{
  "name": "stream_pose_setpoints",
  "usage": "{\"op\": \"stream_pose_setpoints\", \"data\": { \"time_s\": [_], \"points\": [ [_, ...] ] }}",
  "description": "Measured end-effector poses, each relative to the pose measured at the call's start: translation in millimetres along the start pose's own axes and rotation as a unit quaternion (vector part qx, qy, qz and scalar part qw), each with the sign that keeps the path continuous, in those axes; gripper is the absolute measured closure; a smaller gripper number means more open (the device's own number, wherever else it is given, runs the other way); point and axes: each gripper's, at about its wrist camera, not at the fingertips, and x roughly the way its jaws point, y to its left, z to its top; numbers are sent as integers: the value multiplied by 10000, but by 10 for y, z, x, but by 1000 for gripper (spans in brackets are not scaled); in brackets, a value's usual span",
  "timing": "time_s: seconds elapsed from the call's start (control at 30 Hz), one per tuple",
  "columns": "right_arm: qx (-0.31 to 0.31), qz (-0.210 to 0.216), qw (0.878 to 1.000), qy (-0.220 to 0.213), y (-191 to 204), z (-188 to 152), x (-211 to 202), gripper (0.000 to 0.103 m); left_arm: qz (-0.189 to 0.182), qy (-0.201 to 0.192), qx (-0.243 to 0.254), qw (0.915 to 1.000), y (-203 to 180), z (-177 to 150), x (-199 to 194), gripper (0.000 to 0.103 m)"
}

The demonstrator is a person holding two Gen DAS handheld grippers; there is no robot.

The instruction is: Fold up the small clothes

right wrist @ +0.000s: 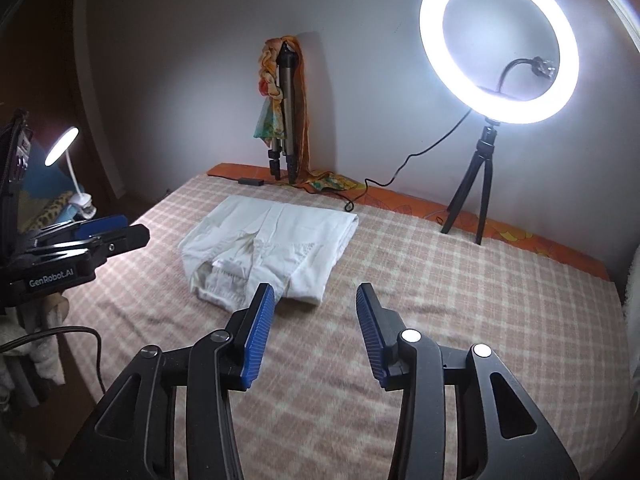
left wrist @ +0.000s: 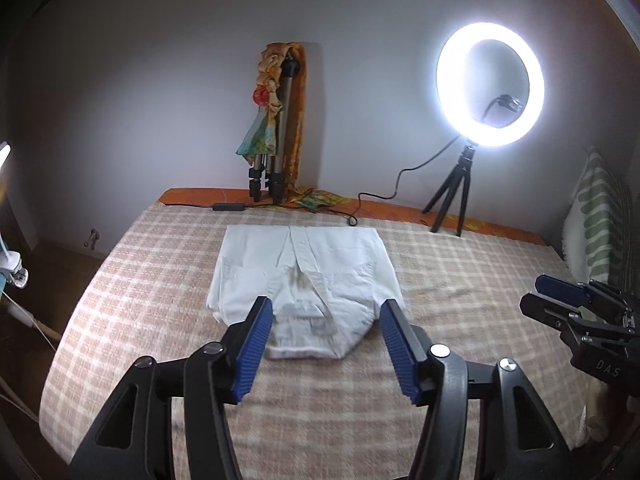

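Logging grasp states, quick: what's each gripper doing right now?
Left gripper: open, empty, above the white garment.
Right gripper: open, empty.

Left black two-finger tool with blue ribbed pads [left wrist: 326, 310] is angled downward, jaws standing apart, nothing between the pads. Right black two-finger tool with blue ribbed pads [right wrist: 316, 295] is likewise angled downward, jaws parted and empty. The two tools sit side by side, apart, not touching.
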Motion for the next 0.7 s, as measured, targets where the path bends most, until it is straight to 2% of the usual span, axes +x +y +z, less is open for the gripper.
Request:
{"op": "stream_pose_setpoints", "data": {
  "time_s": [0.13, 0.3, 0.43, 0.5, 0.6, 0.7],
  "points": [
    [54, 90, 9999, -67, -34, -193, -202, 56, 0, -71, 84, 9999, -205, -179, -201, 29],
    [86, 129, 9998, -122, -100, -430, -416, 46, 87, -173, 166, 9997, -422, -385, -436, 14],
    [115, 21, 9997, -228, -162, -591, -578, 30, 270, -353, 297, 9986, -563, -507, -622, 6],
    [92, -32, 9996, -271, -190, -663, -647, 28, 267, -397, 258, 9985, -618, -564, -715, 0],
    [78, -36, 9996, -255, -216, -742, -709, 23, 245, -431, 153, 9987, -660, -645, -824, 0],
    [61, -53, 9995, -298, -219, -816, -767, 22, 271, -458, 71, 9986, -692, -720, -895, 0]
  ]
}}
